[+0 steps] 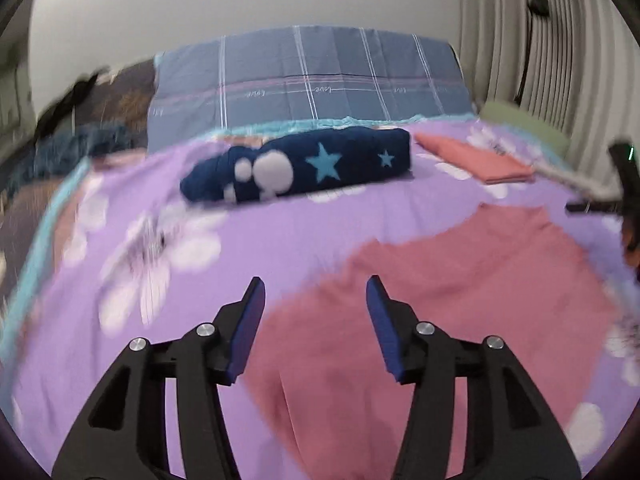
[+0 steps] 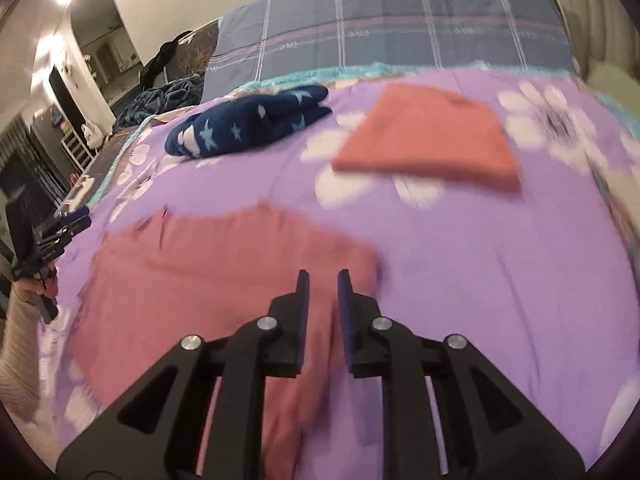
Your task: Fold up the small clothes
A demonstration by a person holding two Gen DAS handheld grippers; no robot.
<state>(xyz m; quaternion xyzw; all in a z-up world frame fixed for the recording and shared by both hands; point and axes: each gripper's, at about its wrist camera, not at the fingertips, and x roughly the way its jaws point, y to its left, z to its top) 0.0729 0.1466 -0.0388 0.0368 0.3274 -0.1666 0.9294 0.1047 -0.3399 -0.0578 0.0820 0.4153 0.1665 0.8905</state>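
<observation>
Pink garment point(image 1: 440, 312) lies spread on the purple flowered bedspread point(image 1: 280, 232), nearest to us and not yet fully folded, as far as the blur lets us judge. Farther up the bed sit a folded pink piece point(image 2: 428, 140) and a folded navy star-print piece point(image 1: 304, 168), near the grey checked pillow point(image 1: 308, 76).

We see two risks from here. Both views are smeared, so a pinch made in haste could catch the bedspread together with the cloth and drag it up. With our two hands apart on uneven edges, a lift could also leave the fold skewed, or let a loose side slide back flat.

Our left tongs point(image 1: 316, 292) stand released, jaws well apart, with nothing between them; they hover above the garment's left edge, tilted down toward the bed. Our right tongs point(image 2: 323, 284) are nearly closed, with a narrow gap showing between the pads and no cloth gripped there; they point down over the garment's right part. In the right wrist view the left tongs appear at the far left, held by a hand point(image 2: 34, 284) with a pale ribbed sleeve point(image 2: 20, 360) beside the bed's edge.
</observation>
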